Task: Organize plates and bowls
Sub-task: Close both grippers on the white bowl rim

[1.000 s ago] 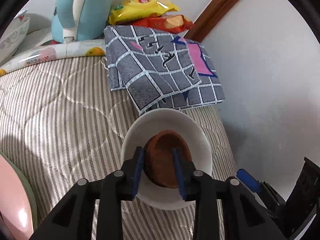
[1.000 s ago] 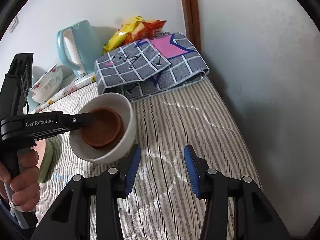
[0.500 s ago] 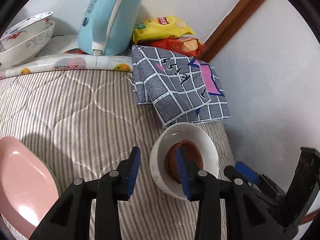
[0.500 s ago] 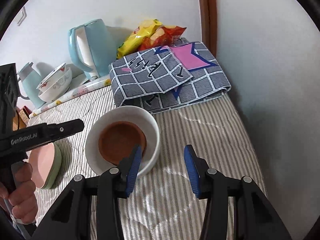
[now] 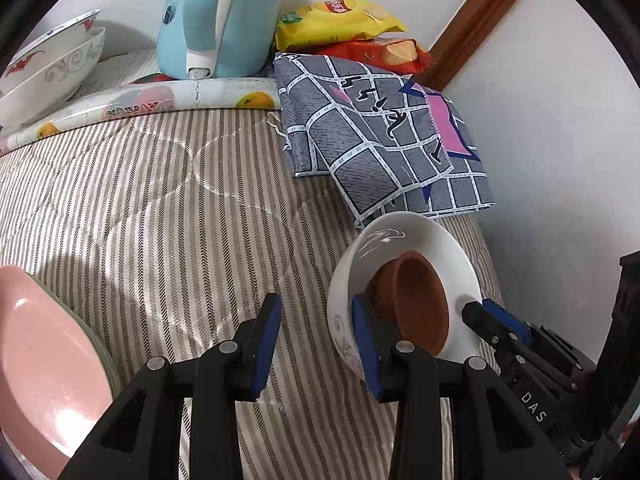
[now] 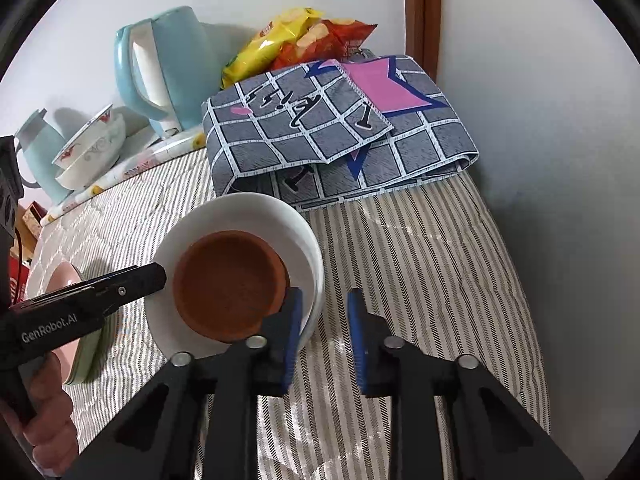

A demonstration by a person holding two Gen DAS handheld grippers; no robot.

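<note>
A white bowl (image 6: 248, 216) with a small brown bowl (image 6: 230, 284) inside it rests on the striped quilt; both also show in the left wrist view, the white bowl (image 5: 404, 248) and the brown bowl (image 5: 420, 300). My left gripper (image 5: 316, 340) is open and empty, just left of the white bowl; in the right wrist view its finger (image 6: 132, 280) lies beside the bowl's left rim. My right gripper (image 6: 322, 336) is open, its left finger over the bowl's near rim. Stacked pink plates (image 5: 44, 364) lie at the left.
Two patterned bowls (image 5: 48, 72) are stacked at the back left by a blue kettle (image 5: 220, 16). A folded grey checked cloth (image 5: 384, 136) and snack bags (image 5: 340, 24) lie at the back. A white wall (image 6: 540, 120) bounds the right side.
My left gripper let go of the brown bowl, opened and drew back to the left of the white bowl. My right gripper moved in until its left finger reached the bowl's rim.
</note>
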